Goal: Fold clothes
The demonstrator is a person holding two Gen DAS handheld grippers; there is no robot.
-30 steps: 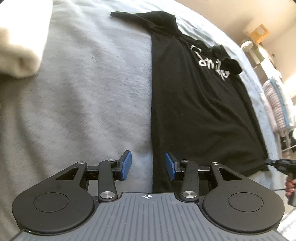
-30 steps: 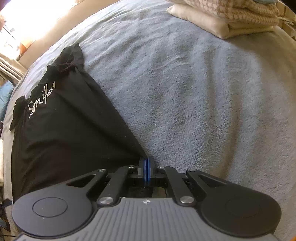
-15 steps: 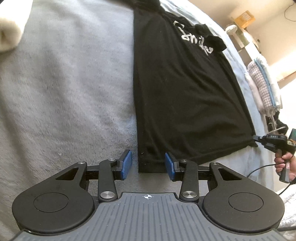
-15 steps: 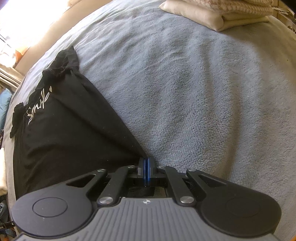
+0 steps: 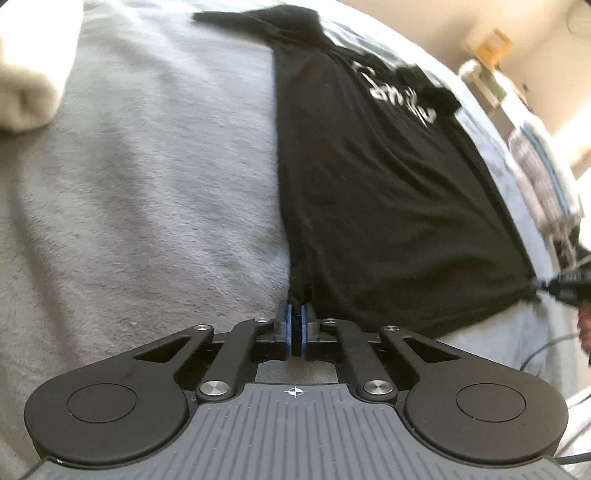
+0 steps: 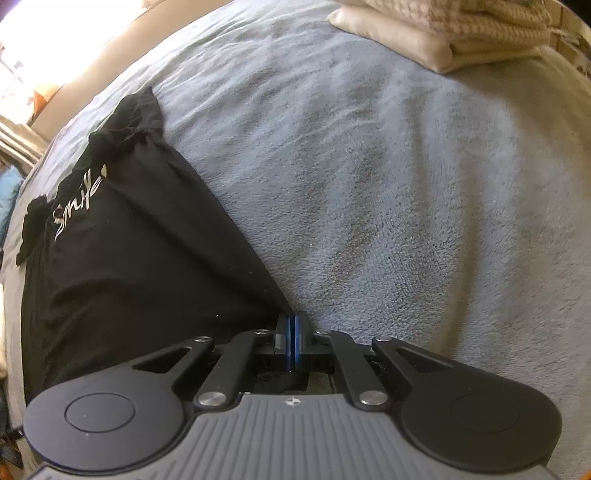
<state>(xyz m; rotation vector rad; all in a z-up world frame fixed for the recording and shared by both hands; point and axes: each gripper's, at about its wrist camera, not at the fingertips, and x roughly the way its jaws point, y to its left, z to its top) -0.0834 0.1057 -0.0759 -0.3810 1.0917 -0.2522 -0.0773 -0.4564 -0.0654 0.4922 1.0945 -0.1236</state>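
The left tongs (image 5: 294, 314) are now clamped on the near left hem corner of the black T-shirt (image 5: 388, 206); a second ago, and half a second ago too, their blue pads stood apart just short of that corner. The right tongs (image 6: 294, 325) are pinched shut on the other hem corner, as they were in both earlier views, and from the left camera they show at the far right edge with the cloth pulled to a point. The shirt lies spread on the grey blanket (image 6: 388, 221), print side up with white lettering near the collar, one sleeve bunched above it. A little ridge of cloth rises from the left pads, so the hem seems to be under slight tension. With both lower corners held, the hem looks ready to be lifted and carried toward the collar. A stack of folded cream clothes (image 6: 461, 33) sits well apart at the far side of the blanket.
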